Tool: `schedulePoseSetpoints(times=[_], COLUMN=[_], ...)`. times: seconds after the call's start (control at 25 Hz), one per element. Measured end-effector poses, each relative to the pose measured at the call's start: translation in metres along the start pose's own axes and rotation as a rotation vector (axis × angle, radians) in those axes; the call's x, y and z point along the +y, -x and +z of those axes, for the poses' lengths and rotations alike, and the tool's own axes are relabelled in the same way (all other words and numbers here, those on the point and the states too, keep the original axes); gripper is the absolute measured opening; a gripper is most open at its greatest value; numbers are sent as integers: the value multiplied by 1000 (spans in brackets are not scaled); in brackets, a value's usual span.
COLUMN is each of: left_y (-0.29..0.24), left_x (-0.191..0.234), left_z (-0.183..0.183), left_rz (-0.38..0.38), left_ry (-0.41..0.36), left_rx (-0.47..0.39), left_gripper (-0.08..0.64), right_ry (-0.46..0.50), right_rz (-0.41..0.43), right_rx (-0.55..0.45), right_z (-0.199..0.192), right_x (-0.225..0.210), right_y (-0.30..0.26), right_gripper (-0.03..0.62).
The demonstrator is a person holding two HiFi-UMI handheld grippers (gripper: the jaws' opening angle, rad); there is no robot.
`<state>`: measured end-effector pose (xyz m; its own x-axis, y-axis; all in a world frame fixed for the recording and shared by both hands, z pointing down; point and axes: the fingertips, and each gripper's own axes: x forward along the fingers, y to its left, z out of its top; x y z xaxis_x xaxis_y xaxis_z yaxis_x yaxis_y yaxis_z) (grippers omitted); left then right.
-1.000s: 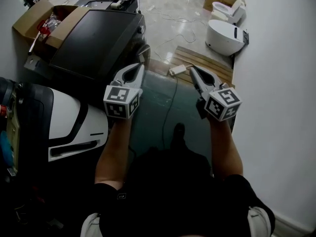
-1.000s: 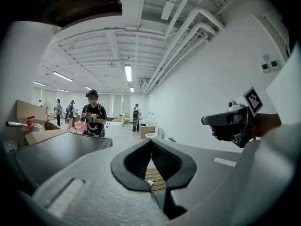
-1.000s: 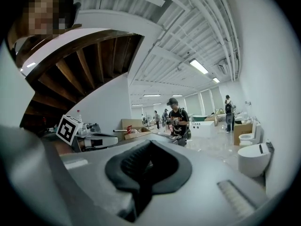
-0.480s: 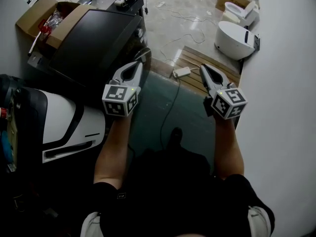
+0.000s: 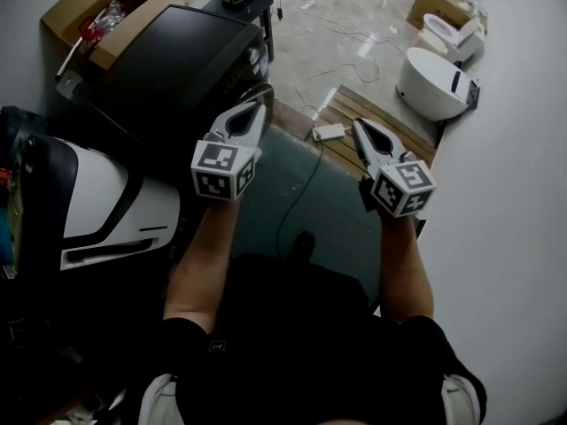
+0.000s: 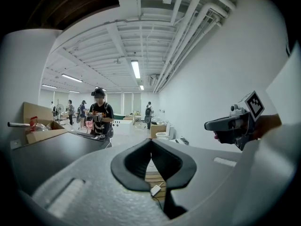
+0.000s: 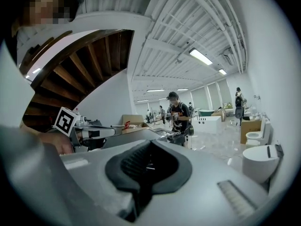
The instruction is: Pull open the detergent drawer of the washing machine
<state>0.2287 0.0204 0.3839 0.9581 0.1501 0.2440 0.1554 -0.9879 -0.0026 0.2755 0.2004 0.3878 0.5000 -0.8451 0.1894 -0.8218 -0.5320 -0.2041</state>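
Shifted forward, left hand-held gripper [image 5: 257, 106], right hand-held gripper [image 5: 359, 127], closed, empty

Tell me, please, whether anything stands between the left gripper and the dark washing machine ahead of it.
Nothing visible does: the left gripper, jaws shut and empty, hangs in open air by the washing machine's front corner. The drawer itself cannot be made out.
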Motion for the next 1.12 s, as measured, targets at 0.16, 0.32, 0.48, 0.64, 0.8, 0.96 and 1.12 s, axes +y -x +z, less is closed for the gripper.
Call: schedulePoseSetpoints(times=[0.16, 0.32, 0.48, 0.64, 0.8, 0.96, 1.12], left_y=[-8, -13, -20, -25, -22, -13, 5], left_x=[-5, 12, 44, 87, 130, 168, 204], left_z=[-8, -15, -21, -15, -8, -12, -23], left_rz=[6, 32, 57, 83, 107, 150, 225], left_ry=[6, 27, 45, 65, 61, 69, 104], left_rx=[17, 21, 24, -4, -23, -17, -3], left_gripper=[11, 11, 11, 11, 11, 11, 11], right_ry=[7, 19, 12, -4, 35, 58, 79], right_rz=[40, 81, 96, 131, 165, 233, 318], right_rx=[19, 51, 76, 95, 97, 110, 160], right_z=[0, -5, -6, 7, 26, 30, 17], right_x=[1, 4, 8, 25, 43, 69, 98], right_y=[-9, -30, -67, -113, -162, -210, -251], right_gripper=[2, 2, 1, 1, 1, 2, 1])
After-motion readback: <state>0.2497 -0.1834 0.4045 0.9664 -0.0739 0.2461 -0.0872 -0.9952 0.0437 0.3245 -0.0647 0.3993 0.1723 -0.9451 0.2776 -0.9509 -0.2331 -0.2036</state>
